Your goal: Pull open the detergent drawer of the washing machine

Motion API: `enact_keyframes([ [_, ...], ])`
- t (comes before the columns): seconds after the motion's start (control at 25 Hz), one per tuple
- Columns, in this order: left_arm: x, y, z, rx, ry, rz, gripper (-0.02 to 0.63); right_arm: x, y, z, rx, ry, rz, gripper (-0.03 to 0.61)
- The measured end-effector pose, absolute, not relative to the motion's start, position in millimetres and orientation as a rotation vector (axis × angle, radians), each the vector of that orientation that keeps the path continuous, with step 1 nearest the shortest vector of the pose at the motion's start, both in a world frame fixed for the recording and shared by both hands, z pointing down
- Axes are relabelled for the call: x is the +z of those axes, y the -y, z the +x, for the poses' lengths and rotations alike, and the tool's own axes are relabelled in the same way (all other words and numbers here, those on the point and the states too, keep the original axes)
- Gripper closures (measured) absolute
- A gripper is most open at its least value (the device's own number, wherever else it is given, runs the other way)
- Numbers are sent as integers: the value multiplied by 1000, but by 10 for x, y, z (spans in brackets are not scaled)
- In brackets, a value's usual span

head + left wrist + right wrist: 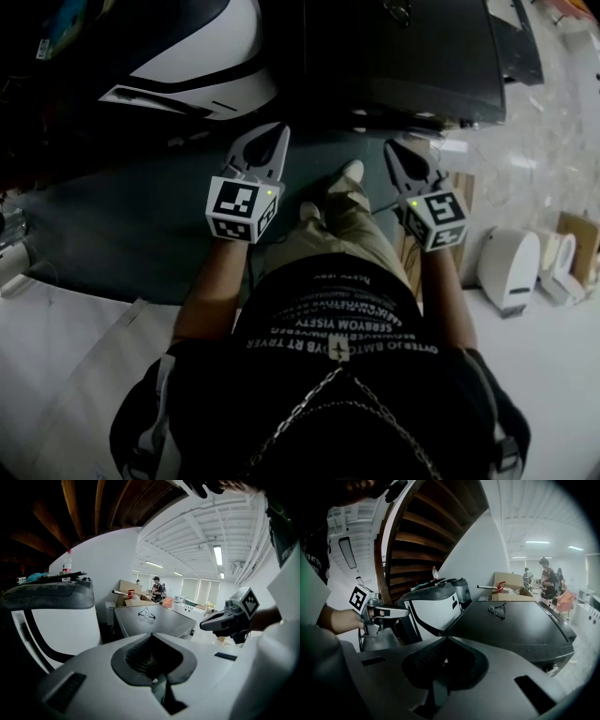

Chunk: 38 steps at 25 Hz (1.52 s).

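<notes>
A white washing machine (192,52) with a dark lid stands at the upper left of the head view, and a dark-topped machine (403,56) stands to its right. No detergent drawer can be made out in any view. My left gripper (278,133) hangs in the air short of the white machine (61,630), jaws shut and empty (151,634). My right gripper (392,147) is level with it, short of the dark machine (511,625), jaws also shut with nothing between them (446,639). Each gripper shows in the other's view: right gripper (203,626), left gripper (406,613).
A pair of eyeglasses (498,610) lies on the dark machine's top. A bottle (67,564) stands on the white machine. Small white appliances (509,267) sit on the floor at the right. A cardboard box (508,581) and people (546,581) are at the back; a wooden stair underside (426,541) hangs overhead.
</notes>
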<state>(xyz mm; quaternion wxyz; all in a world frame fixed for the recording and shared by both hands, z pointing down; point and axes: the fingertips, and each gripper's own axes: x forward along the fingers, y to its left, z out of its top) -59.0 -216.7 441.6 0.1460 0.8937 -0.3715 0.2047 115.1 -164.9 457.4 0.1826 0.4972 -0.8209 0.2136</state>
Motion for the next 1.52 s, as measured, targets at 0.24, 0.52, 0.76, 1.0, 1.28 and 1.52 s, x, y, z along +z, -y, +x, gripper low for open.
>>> enact_keyframes([
  [0.24,4697,2338,-418,628,1038,2559,610,4808,1898,1322,608,2287,1421,575],
  [0.52,5123,2403,-364,688,1018,2495,609,5123,2100,1435,626,2265,1432,575],
  [0.76,5433,2494,-323,717,1015,2447,609,5388,2204,1505,677,2261,1396,575],
  [1.0,5847,2647,-367,792,1035,2385,609,5723,2377,1577,674,2202,1377,575],
  [1.28,6155,2782,-347,818,1011,2346,607,6074,2416,1609,732,2131,1331,574],
  [1.52,6251,2907,-248,824,974,2367,512,6201,2480,1628,738,2126,1323,503],
])
